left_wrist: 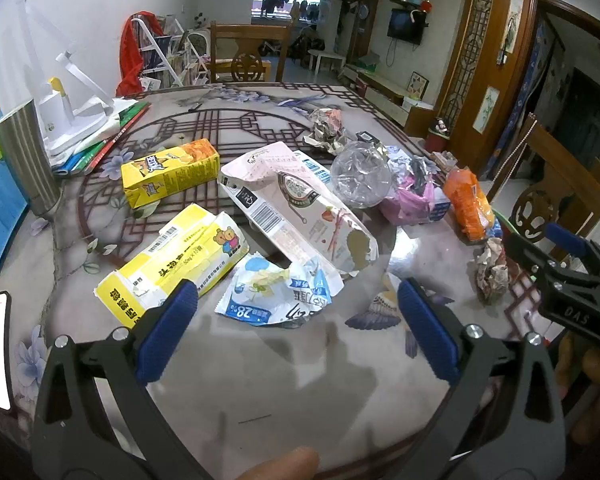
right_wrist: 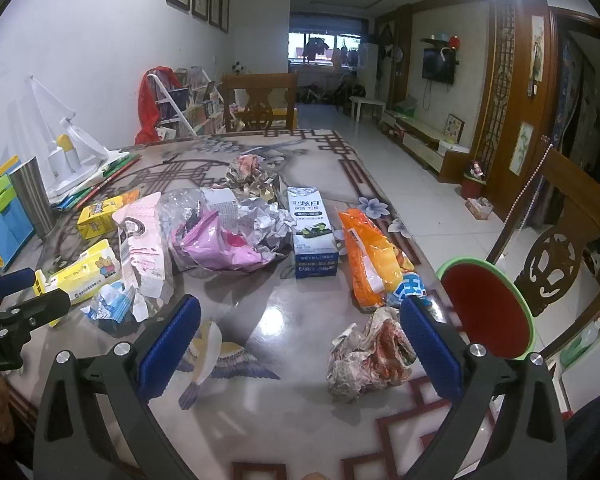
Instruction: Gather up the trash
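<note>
Approach step; nothing is collected yet. Left gripper [left_wrist: 296,320] and right gripper [right_wrist: 300,328] are spread wide and empty. The crumpled printed paper ball [right_wrist: 370,354] lies beside the right pad; close on it next, probably. A red green-rimmed bin [right_wrist: 486,310] stands just beyond. Cartons and wrappers crowd farther back.

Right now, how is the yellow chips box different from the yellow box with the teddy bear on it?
The chips box keeps its full box shape with crisp corners; the bear box is squashed and torn open at one end. The chips box lies farther back, near the steel cup; the bear box lies closer to the left gripper. The chips box shows chips; the bear box shows a cartoon bear. Both are yellow cardboard, lying on their sides on the table.
</note>
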The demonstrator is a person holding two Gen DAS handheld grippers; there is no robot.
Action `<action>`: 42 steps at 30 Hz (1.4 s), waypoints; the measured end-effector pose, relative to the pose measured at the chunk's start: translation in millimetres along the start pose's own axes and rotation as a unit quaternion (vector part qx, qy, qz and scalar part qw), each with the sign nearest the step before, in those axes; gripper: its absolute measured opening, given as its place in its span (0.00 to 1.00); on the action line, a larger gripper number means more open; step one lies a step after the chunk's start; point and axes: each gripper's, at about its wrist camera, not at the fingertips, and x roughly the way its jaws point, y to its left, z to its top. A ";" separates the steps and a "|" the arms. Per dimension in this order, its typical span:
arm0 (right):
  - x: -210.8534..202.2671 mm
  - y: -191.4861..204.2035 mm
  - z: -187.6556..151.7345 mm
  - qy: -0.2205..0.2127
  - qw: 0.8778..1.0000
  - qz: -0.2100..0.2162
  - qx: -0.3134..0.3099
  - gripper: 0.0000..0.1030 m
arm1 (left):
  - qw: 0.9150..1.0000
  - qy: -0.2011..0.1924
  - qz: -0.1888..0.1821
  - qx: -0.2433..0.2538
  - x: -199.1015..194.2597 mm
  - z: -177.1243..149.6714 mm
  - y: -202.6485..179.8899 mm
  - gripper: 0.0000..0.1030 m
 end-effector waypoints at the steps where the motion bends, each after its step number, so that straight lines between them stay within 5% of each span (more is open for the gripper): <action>1: -0.1 0.3 0.0 0.000 1.000 0.001 -0.001 0.93 | 1.000 0.000 0.000 0.000 0.0 -0.1 0.2 0.95; 42: 1.0 0.2 -1.4 0.002 1.000 0.002 -0.003 0.93 | 1.000 0.005 0.002 0.006 2.6 -5.2 -5.3 0.95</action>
